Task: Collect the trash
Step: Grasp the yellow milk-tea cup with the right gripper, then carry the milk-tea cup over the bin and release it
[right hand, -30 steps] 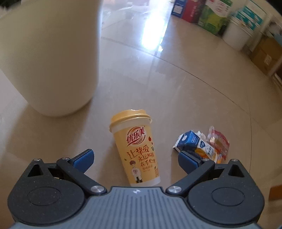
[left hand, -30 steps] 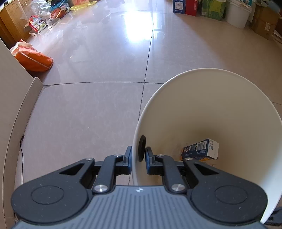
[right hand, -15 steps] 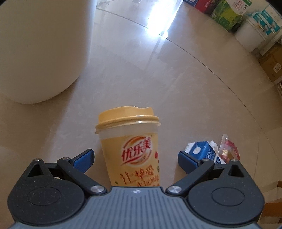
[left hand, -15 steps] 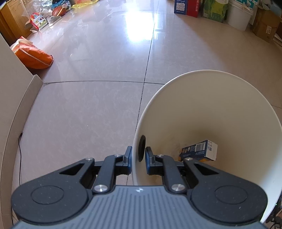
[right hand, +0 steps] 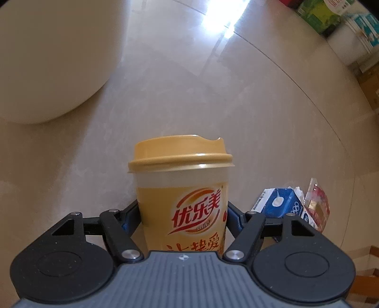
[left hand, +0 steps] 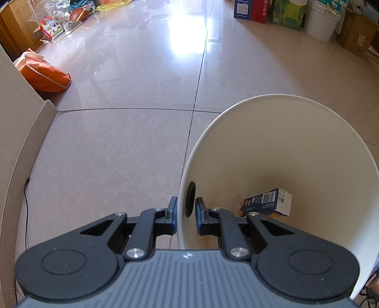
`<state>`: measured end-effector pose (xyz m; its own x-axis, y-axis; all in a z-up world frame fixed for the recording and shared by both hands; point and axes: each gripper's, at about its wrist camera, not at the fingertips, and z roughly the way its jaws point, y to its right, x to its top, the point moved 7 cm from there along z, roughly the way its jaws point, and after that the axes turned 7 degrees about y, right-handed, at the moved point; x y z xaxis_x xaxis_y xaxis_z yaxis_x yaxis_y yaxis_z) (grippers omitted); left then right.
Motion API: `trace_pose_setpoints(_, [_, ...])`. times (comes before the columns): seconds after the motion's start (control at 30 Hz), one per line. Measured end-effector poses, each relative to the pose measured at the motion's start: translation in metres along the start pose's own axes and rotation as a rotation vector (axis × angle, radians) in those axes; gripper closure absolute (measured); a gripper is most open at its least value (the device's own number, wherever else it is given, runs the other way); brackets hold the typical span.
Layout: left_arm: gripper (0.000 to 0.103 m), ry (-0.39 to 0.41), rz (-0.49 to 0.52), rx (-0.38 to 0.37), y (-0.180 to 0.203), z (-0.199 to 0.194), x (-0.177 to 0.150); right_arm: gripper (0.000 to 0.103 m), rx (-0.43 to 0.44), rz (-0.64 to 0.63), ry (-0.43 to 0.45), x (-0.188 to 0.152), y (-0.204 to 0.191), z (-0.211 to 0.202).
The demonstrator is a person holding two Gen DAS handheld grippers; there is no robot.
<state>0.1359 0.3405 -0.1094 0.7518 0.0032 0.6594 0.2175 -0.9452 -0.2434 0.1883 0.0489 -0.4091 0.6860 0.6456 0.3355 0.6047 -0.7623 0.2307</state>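
Note:
In the left wrist view my left gripper (left hand: 186,208) is shut on the near rim of a white trash bin (left hand: 296,154), one finger outside and one inside. A blue and white carton (left hand: 267,202) lies at the bin's bottom. In the right wrist view a yellow lidded milk-tea cup (right hand: 181,184) stands upright on the floor between the fingers of my right gripper (right hand: 182,213), which press on both of its sides. A blue milk carton (right hand: 281,200) and a red wrapper (right hand: 318,203) lie just right of the cup. The bin's outer wall (right hand: 47,59) fills the upper left.
Glossy tiled floor all around. An orange bag (left hand: 43,74) lies at the far left beside a cardboard panel (left hand: 19,118) with a black cable (left hand: 26,201). Boxes (left hand: 251,9) and a white bucket (left hand: 319,21) line the far wall.
My right gripper moved forward and down around the cup, and its fingers closed from wide open onto the cup's sides. The left gripper kept its hold on the bin rim.

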Motion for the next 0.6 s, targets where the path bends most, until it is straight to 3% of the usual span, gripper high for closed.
trace_pose_setpoints(0.3, [0.090, 0.002, 0.020, 0.014, 0.005, 0.001, 0.000, 0.028, 0.055, 0.112, 0.017, 0.003, 0.020, -0.029])
trace_pose_setpoints(0.6, [0.090, 0.006, 0.026, 0.016, 0.008, 0.000, -0.001, 0.028, 0.096, 0.172, 0.037, 0.008, 0.033, -0.085])
